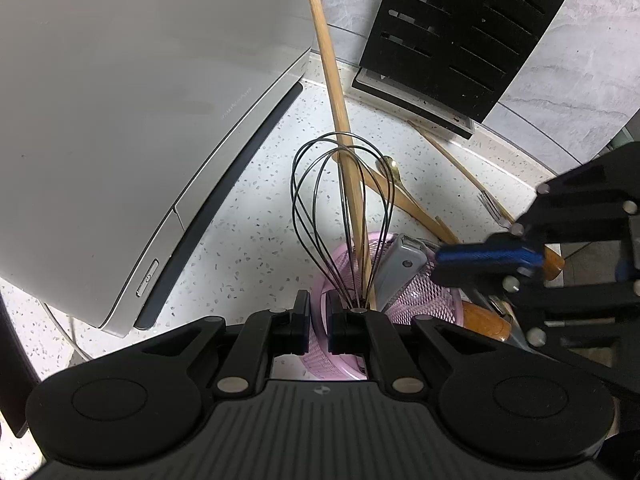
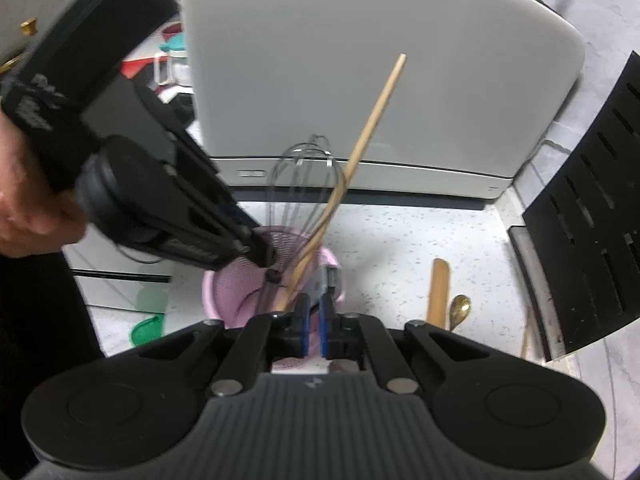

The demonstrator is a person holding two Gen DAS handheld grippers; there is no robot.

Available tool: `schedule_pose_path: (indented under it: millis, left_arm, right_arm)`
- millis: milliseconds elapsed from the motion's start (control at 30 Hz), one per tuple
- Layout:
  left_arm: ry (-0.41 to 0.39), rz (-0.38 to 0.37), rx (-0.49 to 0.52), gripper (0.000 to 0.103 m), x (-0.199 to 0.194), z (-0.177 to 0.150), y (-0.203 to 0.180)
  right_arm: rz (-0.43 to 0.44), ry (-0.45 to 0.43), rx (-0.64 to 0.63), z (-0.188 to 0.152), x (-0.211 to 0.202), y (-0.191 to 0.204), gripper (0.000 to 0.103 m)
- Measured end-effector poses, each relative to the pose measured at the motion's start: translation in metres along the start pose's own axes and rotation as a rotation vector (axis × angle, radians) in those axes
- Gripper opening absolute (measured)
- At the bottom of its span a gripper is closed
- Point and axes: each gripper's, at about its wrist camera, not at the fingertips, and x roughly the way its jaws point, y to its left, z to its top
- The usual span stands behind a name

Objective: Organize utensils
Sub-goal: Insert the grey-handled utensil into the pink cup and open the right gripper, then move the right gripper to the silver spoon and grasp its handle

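Pink mesh holder [image 1: 420, 300], near centre, already held the whisk [image 1: 340, 208] and a long wooden stick [image 1: 336, 92]. Left gripper [image 1: 318, 320] was clamped on its rim, steadying it. Right gripper [image 1: 486, 256] was shut, apparently empty. Wooden spoons [image 1: 404, 200] and fork [image 1: 490, 204] lay loose far right; next move probably called for reopening over one.

Premises identified as a domestic kitchen. Evidence: a white speckled countertop [image 1: 256, 216] meeting a grey marbled tile wall [image 1: 560, 80], on which stand a large grey countertop appliance [image 1: 140, 112] with a front button, a black slotted knife block [image 1: 460, 36], and a pink mesh utensil holder [image 1: 412, 296] containing a wire whisk [image 1: 340, 208] and a long wooden stick [image 1: 336, 92]. Loose wooden utensils [image 2: 438, 292] and a gold spoon [image 2: 460, 308] lie on the counter beside the holder.
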Motion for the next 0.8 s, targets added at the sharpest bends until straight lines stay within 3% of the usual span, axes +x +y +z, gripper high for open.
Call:
schedule_pose_path:
  millis: [267,467,800]
  left_arm:
    - [0.0,0.003,0.0,0.008,0.001,0.0,-0.001]
    - [0.0,0.005,0.001,0.008,0.001,0.0,-0.002]
    - [-0.002,0.008,0.004,0.008,0.002,0.0,-0.002]
  right_arm:
    - [-0.028,-0.05,0.011,0.007,0.016,0.0,0.0]
    - [-0.022,-0.087,0.053,0.0,0.005,-0.002,0.001]
    - [-0.062,-0.182,0.254,-0.061,-0.036,-0.041,0.002]
